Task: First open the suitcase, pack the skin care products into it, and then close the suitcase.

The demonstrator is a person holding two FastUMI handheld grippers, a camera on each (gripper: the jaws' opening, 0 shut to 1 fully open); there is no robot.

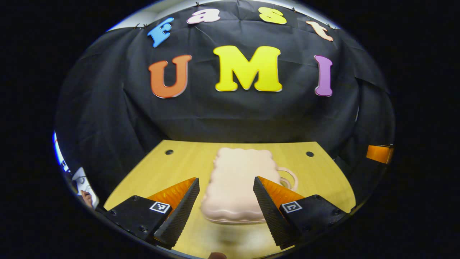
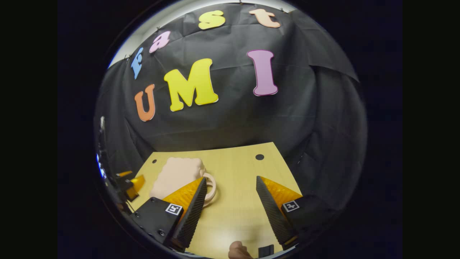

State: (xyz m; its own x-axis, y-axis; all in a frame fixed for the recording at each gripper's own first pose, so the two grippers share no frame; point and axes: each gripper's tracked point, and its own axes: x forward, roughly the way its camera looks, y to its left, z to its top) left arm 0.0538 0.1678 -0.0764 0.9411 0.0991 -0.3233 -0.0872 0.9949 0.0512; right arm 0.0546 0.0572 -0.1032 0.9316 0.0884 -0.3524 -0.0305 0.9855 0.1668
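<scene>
Left hand-held gripper (image 1: 226,201) agape, closed suitcase (image 1: 239,183) just ahead.

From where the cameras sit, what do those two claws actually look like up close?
Each is a two-fingered claw. The left claw has two wedge-shaped fingers with ribbed inner faces, fixed to black blocks held by screws. Each block carries a small square black-and-white marker. The right claw is built the same, with its own square markers.
</scene>
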